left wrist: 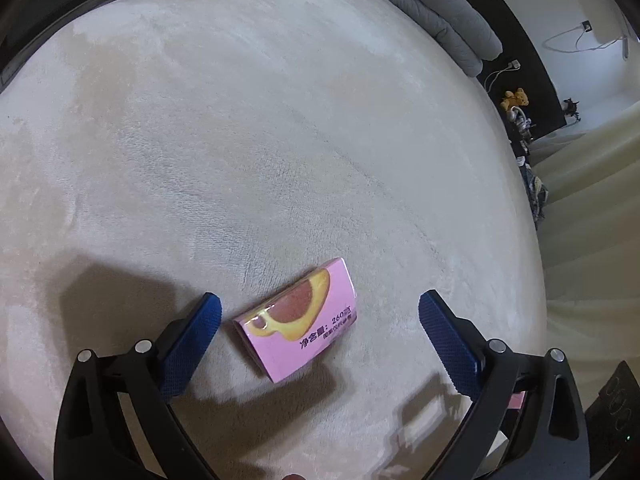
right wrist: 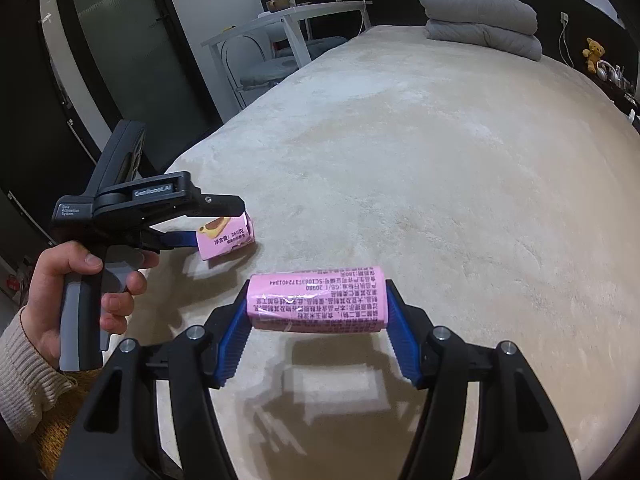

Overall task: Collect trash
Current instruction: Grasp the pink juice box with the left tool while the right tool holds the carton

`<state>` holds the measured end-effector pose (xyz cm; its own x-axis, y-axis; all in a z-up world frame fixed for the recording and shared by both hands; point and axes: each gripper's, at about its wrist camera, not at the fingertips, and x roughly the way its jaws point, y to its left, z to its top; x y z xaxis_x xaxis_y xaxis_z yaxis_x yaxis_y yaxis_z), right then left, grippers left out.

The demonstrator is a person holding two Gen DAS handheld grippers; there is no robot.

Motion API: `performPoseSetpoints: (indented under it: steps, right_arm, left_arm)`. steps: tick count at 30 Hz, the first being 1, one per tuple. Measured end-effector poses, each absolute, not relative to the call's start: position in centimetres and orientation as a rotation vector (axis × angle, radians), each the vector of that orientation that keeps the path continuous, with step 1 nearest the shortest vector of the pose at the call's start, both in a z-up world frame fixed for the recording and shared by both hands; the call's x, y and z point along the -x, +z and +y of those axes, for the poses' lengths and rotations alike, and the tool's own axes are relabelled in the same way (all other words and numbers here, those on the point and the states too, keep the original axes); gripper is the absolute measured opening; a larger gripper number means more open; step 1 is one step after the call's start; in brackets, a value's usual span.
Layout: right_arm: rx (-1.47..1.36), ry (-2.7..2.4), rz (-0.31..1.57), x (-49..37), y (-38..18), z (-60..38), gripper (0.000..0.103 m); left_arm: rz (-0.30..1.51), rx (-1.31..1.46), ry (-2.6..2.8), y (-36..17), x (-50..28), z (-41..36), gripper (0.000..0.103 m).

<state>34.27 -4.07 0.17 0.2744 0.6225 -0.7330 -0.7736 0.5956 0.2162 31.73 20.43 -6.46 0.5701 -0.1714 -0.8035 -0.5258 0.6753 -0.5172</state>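
Two pink boxes on a big cream blanket (left wrist: 280, 140).

Left gripper (left wrist: 320, 312): spread wide, over the blanket. One pink box (left wrist: 298, 320) flat on the blanket between the two blue pads (left wrist: 192, 344), touching neither. Top of that box: a yellow and red picture, plus dark print. Box turned a bit sideways to the pads. Dark shadows of the gripper on the blanket around it.

Right gripper (right wrist: 318, 304): pinching the other box (right wrist: 318, 300), one blue pad on each end. Box lifted off the blanket, its shadow underneath. Lots of small dark print on the side facing the camera.

From the right camera: the first box (right wrist: 226, 242) on the blanket, near the bed's left edge, right at the tips of the left gripper (right wrist: 192, 236). A hand (right wrist: 76, 296) around that gripper's grey handle, cream knit sleeve (right wrist: 24, 364) at the wrist.

Far end of the bed: folded grey bedding (right wrist: 480, 20). A small yellow teddy (right wrist: 594, 54) off to the right of it. A white table (right wrist: 288, 20) and a chair (right wrist: 260, 68) past the left side of the bed. A dark door (right wrist: 128, 60) beside those.
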Motion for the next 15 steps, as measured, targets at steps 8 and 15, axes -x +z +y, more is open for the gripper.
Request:
performPoseSetpoints:
  steps: [8,15]
  right_arm:
    - [0.191,0.935,0.894,-34.6,0.0,-4.4,0.062]
    - [0.196,0.919,0.909,-34.7,-0.3,-4.6,0.062]
  left_arm:
    - [1.019,0.676,0.323,-6.8,-33.4,18.1,0.091]
    - [1.009,0.633,0.350,-6.6,-32.9,18.7,0.064]
